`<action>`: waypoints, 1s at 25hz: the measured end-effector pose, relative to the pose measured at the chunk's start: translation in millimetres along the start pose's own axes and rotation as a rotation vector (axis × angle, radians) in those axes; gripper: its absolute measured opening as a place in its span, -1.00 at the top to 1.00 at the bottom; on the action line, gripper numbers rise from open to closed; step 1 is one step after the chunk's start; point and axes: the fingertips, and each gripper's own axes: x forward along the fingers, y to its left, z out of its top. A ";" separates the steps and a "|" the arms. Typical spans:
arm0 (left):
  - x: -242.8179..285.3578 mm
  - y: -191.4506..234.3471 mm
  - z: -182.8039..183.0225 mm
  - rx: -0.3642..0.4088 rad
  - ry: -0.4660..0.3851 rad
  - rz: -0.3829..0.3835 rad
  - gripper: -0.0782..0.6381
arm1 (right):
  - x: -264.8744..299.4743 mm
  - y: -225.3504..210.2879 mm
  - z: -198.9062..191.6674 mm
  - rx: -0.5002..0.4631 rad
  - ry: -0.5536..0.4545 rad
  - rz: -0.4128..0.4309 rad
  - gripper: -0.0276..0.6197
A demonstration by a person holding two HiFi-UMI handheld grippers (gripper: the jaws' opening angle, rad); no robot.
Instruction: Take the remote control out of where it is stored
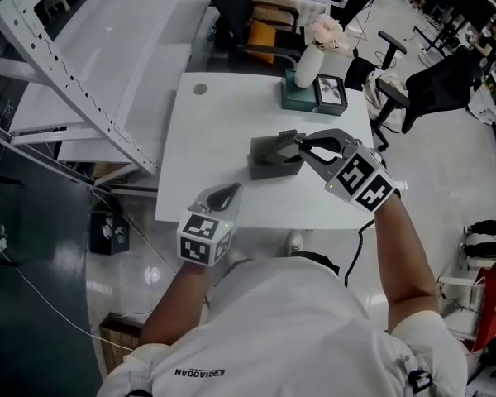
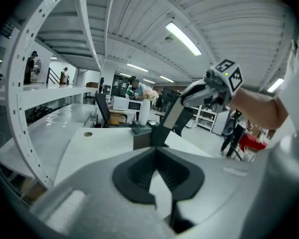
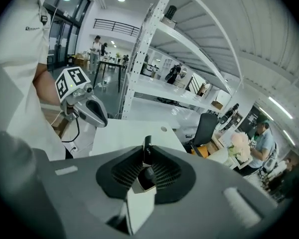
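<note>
A dark grey holder (image 1: 273, 157) stands in the middle of the white table (image 1: 223, 131). My right gripper (image 1: 302, 145) is over the holder's right end, shut on the remote control (image 2: 170, 117). The remote is a long slim bar that slants from the jaws down toward the holder (image 2: 142, 139). In the right gripper view the remote (image 3: 146, 153) shows end-on as a thin dark strip pinched between the pads. My left gripper (image 1: 230, 193) hovers by the table's front edge, left of the holder, jaws shut with nothing in them.
A white vase with flowers (image 1: 311, 60) stands on a teal box (image 1: 314, 94) at the table's far right. A round cable hole (image 1: 200, 89) is at the far left. Office chairs (image 1: 430, 85) and white shelving (image 1: 58, 64) surround the table.
</note>
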 end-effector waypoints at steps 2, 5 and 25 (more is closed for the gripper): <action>11.1 -10.1 3.2 -0.001 0.000 -0.004 0.77 | -9.4 -4.5 -13.3 0.048 -0.012 0.004 0.73; 28.6 -28.1 7.7 -0.003 0.003 -0.015 0.77 | -24.3 -11.1 -34.9 0.121 -0.030 0.014 0.74; 130.4 -119.1 5.1 0.034 0.103 -0.002 0.77 | -72.1 -92.9 -213.8 0.802 -0.291 -0.095 0.75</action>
